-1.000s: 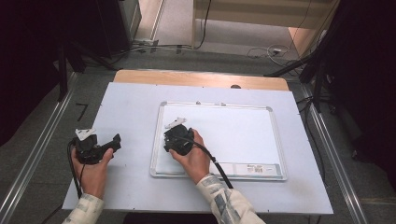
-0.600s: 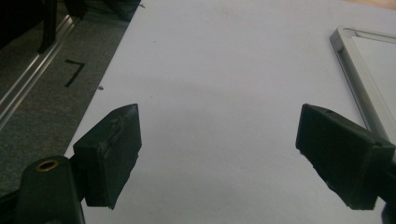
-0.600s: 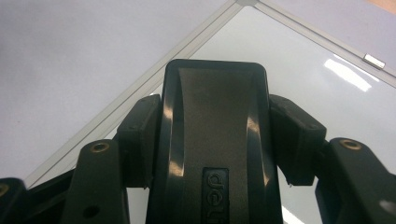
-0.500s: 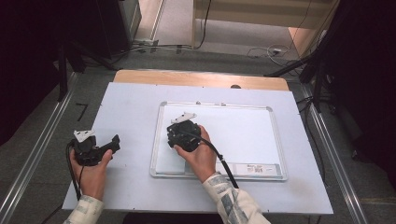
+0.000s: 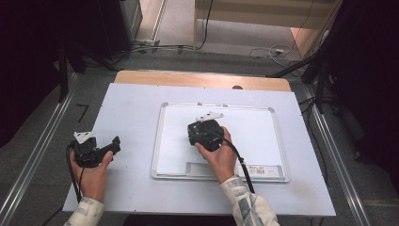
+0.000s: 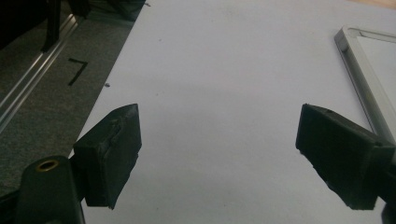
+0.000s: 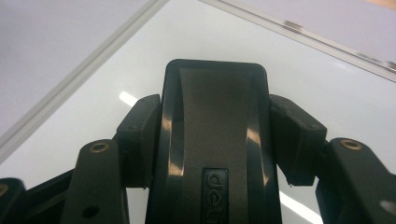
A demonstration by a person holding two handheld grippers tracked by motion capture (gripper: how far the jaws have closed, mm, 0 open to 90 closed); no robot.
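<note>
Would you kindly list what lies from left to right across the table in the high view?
Left gripper with jaws open → whiteboard's left frame edge → right gripper shut on a black eraser → whiteboard's right frame edge.

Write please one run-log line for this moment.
right gripper: shut on black plastic whiteboard eraser | over white metal-framed whiteboard | left gripper: open, empty, over pale table sheet

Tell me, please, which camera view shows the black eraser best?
The right gripper view: the eraser is close up, clamped between both pads. The high view hides it under the right tool; the left gripper view faces bare table.
</note>
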